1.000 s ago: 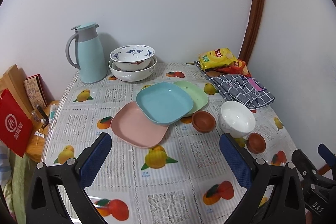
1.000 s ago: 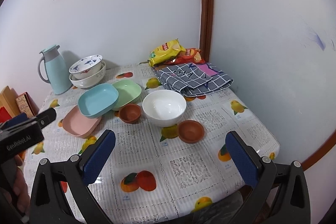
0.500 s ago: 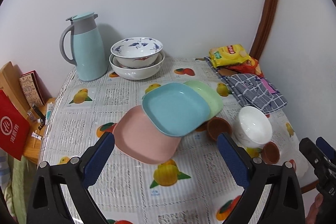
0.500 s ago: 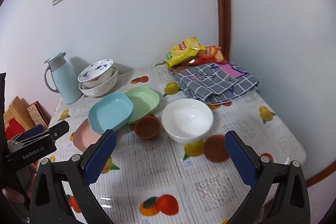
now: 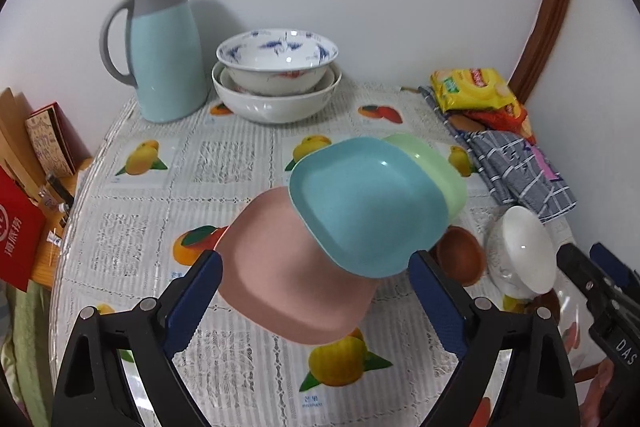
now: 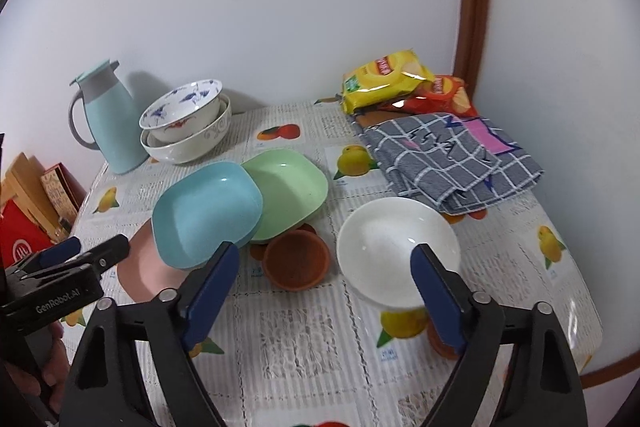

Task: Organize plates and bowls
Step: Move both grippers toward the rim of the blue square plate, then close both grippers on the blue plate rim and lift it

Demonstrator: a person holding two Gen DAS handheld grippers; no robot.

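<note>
The pink plate (image 5: pixel 288 267) is half covered by the blue plate (image 5: pixel 368 203). A brown saucer (image 6: pixel 442 345) is largely hidden behind the right gripper (image 6: pixel 324 291). Both it and the left gripper (image 5: pixel 316 291) have jaws wide, just narrowing, nothing held.

Three overlapping plates (image 5: pixel 368 203) lay mid-table (image 5: pixel 224 163), with a jug (image 5: pixel 164 55) and two nested bowls (image 5: pixel 276 75) behind them at the far left, a cloth (image 6: pixel 452 159) and snack bags (image 6: pixel 384 79) far right, and a bowl (image 6: pixel 396 247) beside a small dish (image 6: pixel 296 259) at the near right.
</note>
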